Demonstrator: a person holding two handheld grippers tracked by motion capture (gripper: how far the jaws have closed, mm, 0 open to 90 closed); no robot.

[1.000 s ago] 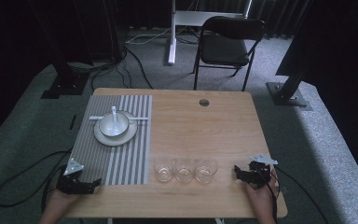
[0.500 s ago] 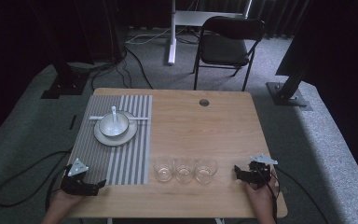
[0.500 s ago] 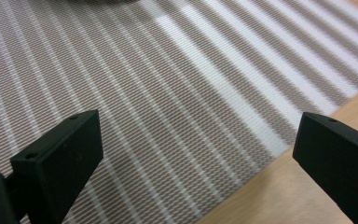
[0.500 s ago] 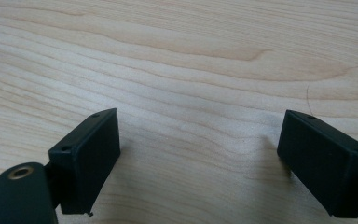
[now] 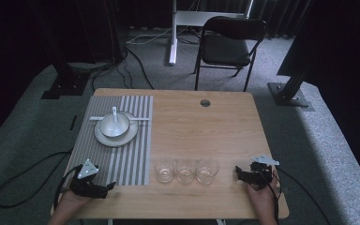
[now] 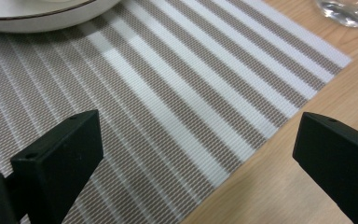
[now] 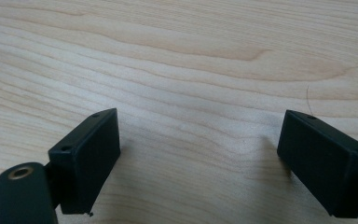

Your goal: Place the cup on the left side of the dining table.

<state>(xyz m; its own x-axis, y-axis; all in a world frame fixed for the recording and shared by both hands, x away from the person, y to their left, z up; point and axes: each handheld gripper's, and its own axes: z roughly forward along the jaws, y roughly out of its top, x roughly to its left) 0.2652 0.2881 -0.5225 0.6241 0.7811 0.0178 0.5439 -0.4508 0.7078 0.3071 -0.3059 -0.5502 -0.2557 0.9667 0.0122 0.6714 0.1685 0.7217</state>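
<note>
the three glasses (image 5: 186, 170) are standing in a row along the near edge of the table (image 5: 225, 126), the row's long axis running left to right, between the two grippers. the right gripper (image 5: 244, 174) is resting on bare wood just beside the rightmost glass (image 5: 207, 170), its jaws spread wide and holding nothing, with that glass lying off to its left. the left gripper (image 5: 104, 187) is sitting over the near corner of the striped placemat (image 5: 122, 154), jaws likewise spread and empty, with the leftmost glass (image 5: 164, 170) lying farther off to its right, past the mat's edge. judging by the gaps, the right hand is the nearer one, and a short sideways reach would bring it to the row.
</note>
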